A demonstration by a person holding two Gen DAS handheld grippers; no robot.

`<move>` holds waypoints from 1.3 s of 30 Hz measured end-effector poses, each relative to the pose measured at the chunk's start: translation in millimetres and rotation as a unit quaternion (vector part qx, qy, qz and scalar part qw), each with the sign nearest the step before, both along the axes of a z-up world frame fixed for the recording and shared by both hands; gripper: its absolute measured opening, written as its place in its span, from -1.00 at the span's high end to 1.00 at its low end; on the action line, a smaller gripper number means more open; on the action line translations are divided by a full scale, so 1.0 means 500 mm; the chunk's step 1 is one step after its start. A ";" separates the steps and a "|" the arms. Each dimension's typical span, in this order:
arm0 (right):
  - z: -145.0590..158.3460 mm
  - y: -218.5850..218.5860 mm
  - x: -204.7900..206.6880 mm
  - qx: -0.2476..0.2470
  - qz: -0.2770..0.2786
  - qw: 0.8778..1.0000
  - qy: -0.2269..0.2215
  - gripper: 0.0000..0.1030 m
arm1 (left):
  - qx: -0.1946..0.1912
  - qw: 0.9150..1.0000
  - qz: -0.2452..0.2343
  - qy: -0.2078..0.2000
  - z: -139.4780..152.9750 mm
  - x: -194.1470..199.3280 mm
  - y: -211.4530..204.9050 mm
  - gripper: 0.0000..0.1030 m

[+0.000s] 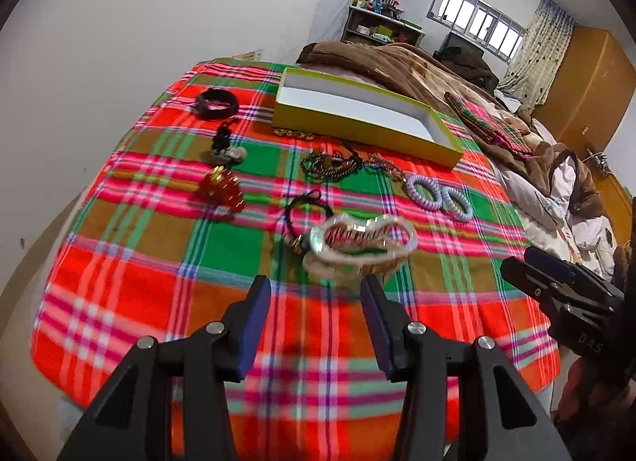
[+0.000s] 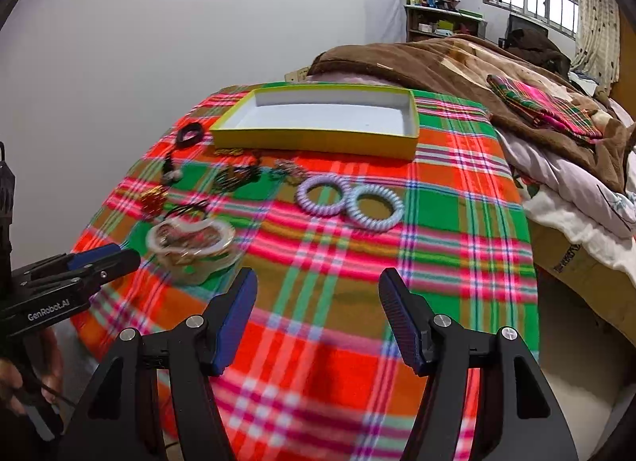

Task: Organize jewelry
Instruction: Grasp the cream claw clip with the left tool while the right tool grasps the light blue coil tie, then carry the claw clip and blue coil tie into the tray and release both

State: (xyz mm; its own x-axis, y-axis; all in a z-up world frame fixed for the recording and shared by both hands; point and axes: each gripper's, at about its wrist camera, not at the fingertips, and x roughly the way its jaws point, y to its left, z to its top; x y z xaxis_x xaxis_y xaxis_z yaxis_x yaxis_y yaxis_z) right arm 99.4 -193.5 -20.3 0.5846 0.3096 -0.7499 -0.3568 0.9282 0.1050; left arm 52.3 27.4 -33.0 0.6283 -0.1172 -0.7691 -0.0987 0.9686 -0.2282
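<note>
An empty yellow box lies at the far side of the plaid cloth. Jewelry lies in front of it: a clear plastic-wrapped bracelet, two pale spiral hair ties, a red and gold piece, dark bead chains, a black band and a black cord. My left gripper is open, just short of the wrapped bracelet. My right gripper is open and empty above bare cloth.
The plaid cloth covers a table with rounded edges. A bed with brown blankets lies behind and to the right. A white wall stands to the left.
</note>
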 end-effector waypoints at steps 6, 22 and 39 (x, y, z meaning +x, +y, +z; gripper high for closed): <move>-0.016 -0.012 0.050 -0.010 -0.004 1.000 0.004 -0.25 | -0.028 1.000 0.001 0.011 -0.021 0.048 0.002 0.05; -0.063 -0.020 0.158 -0.031 -0.004 0.999 0.031 -0.25 | -0.031 0.997 -0.040 0.060 -0.051 0.094 -0.039 0.66; -0.081 0.020 0.189 -0.072 0.077 0.994 0.020 0.81 | -0.014 0.998 -0.051 0.020 -0.024 0.087 -0.054 0.77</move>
State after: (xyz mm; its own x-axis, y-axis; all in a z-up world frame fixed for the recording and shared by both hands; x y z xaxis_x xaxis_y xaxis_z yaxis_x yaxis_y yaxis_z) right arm 193.9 -183.4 -60.7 0.5065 0.2816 -0.8149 -0.4947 0.8690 -0.0072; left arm 95.8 0.6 -44.9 0.5817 -0.2012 -0.7882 -0.0096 0.9672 -0.2539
